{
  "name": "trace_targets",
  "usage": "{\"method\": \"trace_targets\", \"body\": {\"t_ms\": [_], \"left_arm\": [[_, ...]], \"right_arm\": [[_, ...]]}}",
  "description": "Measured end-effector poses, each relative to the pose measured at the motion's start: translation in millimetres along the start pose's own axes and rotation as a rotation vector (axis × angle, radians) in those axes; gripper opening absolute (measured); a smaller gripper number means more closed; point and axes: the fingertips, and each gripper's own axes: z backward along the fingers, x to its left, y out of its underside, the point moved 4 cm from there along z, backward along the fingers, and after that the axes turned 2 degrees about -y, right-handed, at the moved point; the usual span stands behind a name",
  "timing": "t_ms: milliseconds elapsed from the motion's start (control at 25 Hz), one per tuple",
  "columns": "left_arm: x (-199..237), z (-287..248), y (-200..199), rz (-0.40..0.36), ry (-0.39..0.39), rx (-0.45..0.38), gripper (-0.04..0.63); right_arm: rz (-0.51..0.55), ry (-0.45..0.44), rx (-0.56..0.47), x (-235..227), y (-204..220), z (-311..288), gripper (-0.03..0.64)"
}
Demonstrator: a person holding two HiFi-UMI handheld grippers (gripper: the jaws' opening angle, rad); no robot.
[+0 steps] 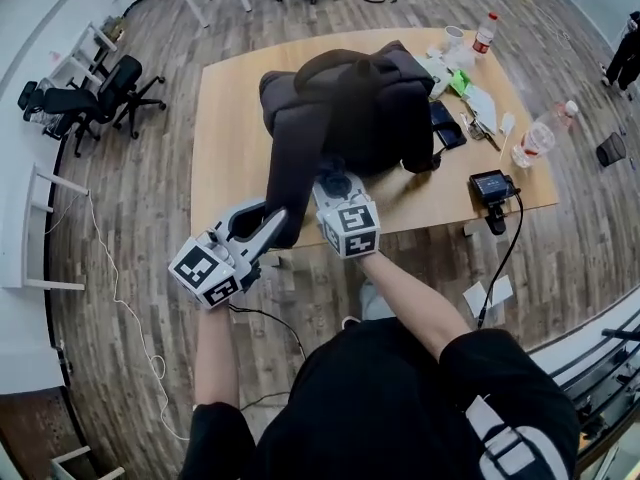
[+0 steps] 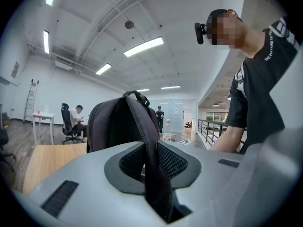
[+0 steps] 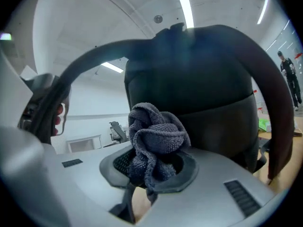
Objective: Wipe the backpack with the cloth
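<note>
In the head view, the backpack (image 1: 350,108) is stood on the table (image 1: 225,138), close to its near edge. Bare wood is left at the left, while the right side is crowded with bottles (image 1: 540,140).

In the left gripper view, the left gripper (image 2: 151,171) is closed on the backpack's strap (image 2: 142,122).

In the right gripper view, the bunched cloth (image 3: 154,143) is clamped by the right gripper (image 3: 151,171) just before the backpack, perhaps touching it.
</note>
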Motion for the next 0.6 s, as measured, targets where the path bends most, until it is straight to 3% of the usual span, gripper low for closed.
{"method": "trace_targets", "body": {"t_ms": [240,480,600], "left_arm": [[-14.6,16.2,-11.0,-0.068,-0.07,0.002,0.084],[-17.8,51.3,-13.4,-0.092,-0.203,-0.015,0.087],[-7.7,72.9,-12.6,-0.052,-0.249,-0.062,0.087]], "right_arm": [[0.133,-0.171,0.097,51.3,12.2,-43.5,0.091],[0.09,-0.179,0.066,52.4,10.9,-15.3,0.091],[0.08,-0.099,0.049,25.8,15.4,21.5,0.091]]}}
